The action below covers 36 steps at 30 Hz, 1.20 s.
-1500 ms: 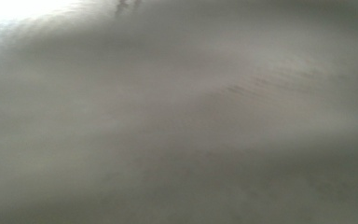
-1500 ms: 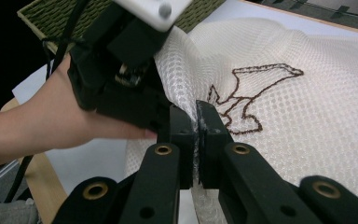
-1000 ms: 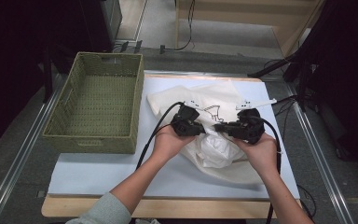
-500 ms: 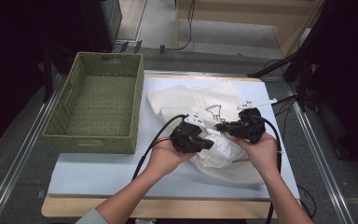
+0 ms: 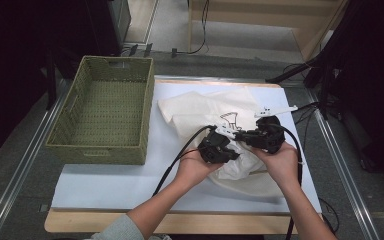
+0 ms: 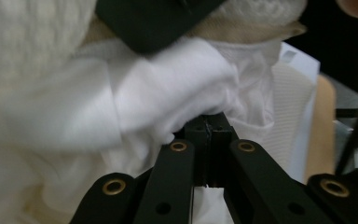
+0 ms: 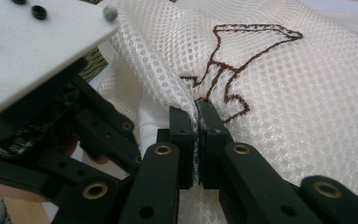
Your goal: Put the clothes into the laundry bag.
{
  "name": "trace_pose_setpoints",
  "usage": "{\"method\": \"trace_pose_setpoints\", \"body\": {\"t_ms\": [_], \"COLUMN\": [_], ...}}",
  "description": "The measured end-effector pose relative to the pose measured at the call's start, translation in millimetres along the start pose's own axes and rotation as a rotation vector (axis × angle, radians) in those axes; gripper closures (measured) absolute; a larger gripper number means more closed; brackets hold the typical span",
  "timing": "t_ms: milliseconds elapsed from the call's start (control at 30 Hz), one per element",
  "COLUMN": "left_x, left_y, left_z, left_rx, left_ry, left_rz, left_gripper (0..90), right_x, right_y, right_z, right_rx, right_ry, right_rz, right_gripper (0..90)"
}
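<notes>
A cream mesh laundry bag (image 5: pixel 215 112) is lying crumpled on the white table cover (image 5: pixel 105 185), right of the woven green basket (image 5: pixel 105 117), and it is being worked by both tools at once. The right gripper (image 7: pixel 196 116) is pressed together on a fold of the mesh, just beside the brown stitched emblem (image 7: pixel 242 60). The left gripper (image 6: pixel 210 128) is pinched shut on a softer white cloth (image 6: pixel 168 93), which seems to be a garment being fed into the bag, though the blur close to the lens leaves that uncertain. From the high view, the left gripper (image 5: pixel 219 148) and the right gripper (image 5: pixel 264 136) are seen near each other over the bag's nearer half. For this step to be done well, the mesh edge should be held lifted and taut so that the mouth is kept open, while the cloth is pushed deep inside before the pinch is released; the mesh is best not dragged along with it. Counted up: one mesh bag, one white cloth, one basket with nothing seen in it, two grippers, two hands.
</notes>
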<state>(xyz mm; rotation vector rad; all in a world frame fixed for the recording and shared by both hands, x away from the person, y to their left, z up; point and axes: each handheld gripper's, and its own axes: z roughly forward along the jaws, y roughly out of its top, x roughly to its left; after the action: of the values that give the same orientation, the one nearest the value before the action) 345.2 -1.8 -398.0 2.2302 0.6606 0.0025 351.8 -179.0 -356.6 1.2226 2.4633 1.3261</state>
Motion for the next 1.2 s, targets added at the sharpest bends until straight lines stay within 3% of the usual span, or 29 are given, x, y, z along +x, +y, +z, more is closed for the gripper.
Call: {"method": "trace_pose_setpoints", "body": {"t_ms": [300,567,733,833,1200], "left_x": [17.6,40.2,50.7,56.1,47.1], "left_y": [10.8,17.6,18.0,16.6,6.8], "left_z": [9.8,5.7,-0.3,-2.5,-13.5], "left_rx": [-0.003,-0.042,-0.075,-0.078,-0.050], "left_ry": [0.063,0.134,0.149,0.127,0.049], "left_rz": [-0.012,-0.065,-0.103,-0.132,-0.103], "left_gripper": [90.0,90.0,90.0,90.0,90.0], "right_x": [3.8,7.9,10.0,9.3,-7.7], "right_y": [1.9,3.9,4.9,4.6,-3.8], "right_z": [-2.4,-4.3,-4.9,-5.4,5.7], "right_rx": [-0.009,-0.012,-0.019,-0.023,0.019], "right_ry": [0.014,0.022,0.025,0.022,-0.018], "right_rz": [-0.002,-0.005,-0.008,-0.009,0.006], "right_gripper": [88.1,88.3,88.4,88.4,88.3]}}
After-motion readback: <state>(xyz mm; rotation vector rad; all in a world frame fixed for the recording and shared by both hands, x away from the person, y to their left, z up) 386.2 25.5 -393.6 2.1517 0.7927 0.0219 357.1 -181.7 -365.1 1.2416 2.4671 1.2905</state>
